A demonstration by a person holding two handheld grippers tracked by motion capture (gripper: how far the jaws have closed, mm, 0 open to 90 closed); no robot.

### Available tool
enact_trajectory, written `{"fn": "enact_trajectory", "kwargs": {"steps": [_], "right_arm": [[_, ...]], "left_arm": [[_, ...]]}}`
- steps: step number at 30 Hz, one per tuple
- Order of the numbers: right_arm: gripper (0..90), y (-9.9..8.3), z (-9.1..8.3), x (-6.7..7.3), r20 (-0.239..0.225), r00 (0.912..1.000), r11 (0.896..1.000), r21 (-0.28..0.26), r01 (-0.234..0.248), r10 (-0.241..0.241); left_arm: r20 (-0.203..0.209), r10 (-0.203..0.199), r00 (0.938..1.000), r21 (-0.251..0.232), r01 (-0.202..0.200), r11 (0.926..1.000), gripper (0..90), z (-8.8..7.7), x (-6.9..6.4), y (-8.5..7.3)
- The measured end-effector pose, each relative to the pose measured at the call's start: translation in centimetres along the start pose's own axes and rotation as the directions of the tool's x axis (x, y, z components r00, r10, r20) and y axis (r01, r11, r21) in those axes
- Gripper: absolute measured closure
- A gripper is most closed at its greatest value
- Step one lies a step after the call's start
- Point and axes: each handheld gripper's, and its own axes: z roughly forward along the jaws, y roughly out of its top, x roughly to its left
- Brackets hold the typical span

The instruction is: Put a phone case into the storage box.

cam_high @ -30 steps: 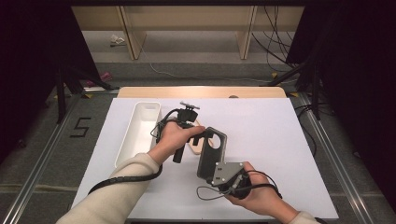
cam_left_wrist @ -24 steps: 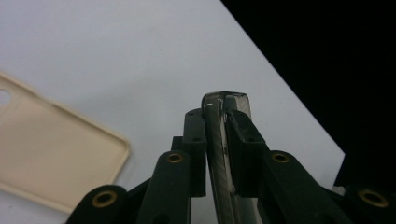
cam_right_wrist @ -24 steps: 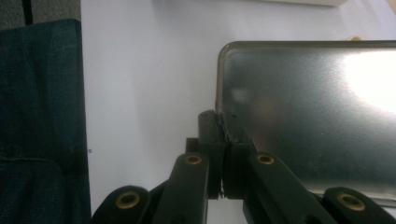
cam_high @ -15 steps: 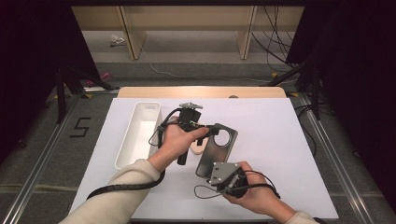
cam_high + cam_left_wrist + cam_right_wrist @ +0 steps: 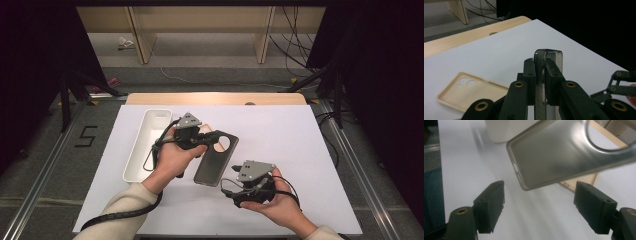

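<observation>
From above, a white table (image 5: pixel 300 150) stands on a grey floor, its wooden far edge facing pale shelving, with cables trailing behind and dark curtains at both sides; a "5" is marked on the floor at the left. A white tray (image 5: pixel 145 145) lies along the table's left part. The left gripper (image 5: pixel 212 140) pinches the upper end of a grey phone case (image 5: pixel 212 162), which hangs over the table just right of the tray. The right gripper (image 5: pixel 235 192) sits near the front edge, just beside the case's lower end and apart from it. A second ago that gripper was clamped on the case's lower end; its jaws have just been opening, nothing is between them now, and the case has swung up and leftward with the left hand. In the left gripper view the jaws press flat on the case (image 5: pixel 541 75), seen edge-on, and a beige case (image 5: pixel 469 90) lies on the table behind. In the right gripper view the jaws stand wide apart with bare table between them; the grey case (image 5: pixel 559 157) floats ahead, with the tray (image 5: pixel 506 130) beyond it.
</observation>
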Motion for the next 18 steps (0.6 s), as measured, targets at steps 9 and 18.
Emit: {"fn": "enact_trajectory", "kwargs": {"steps": [9, 18], "right_arm": [[17.8, -0.5, -0.4, -1.1, 0.025, 0.9946, 0.994, -0.050, -0.099, 0.100], [16.3, -0.7, -1.1, -1.5, 0.028, 0.9927, 0.989, -0.093, -0.114, 0.117]], "left_arm": [[-0.039, 0.021, 0.9990, -0.128, -0.025, 0.9915, 81.0, -3.1, 1.2, -0.6], [-0.051, 0.027, 0.9984, -0.187, -0.036, 0.9817, 80.9, -4.7, 1.9, -1.3]]}}
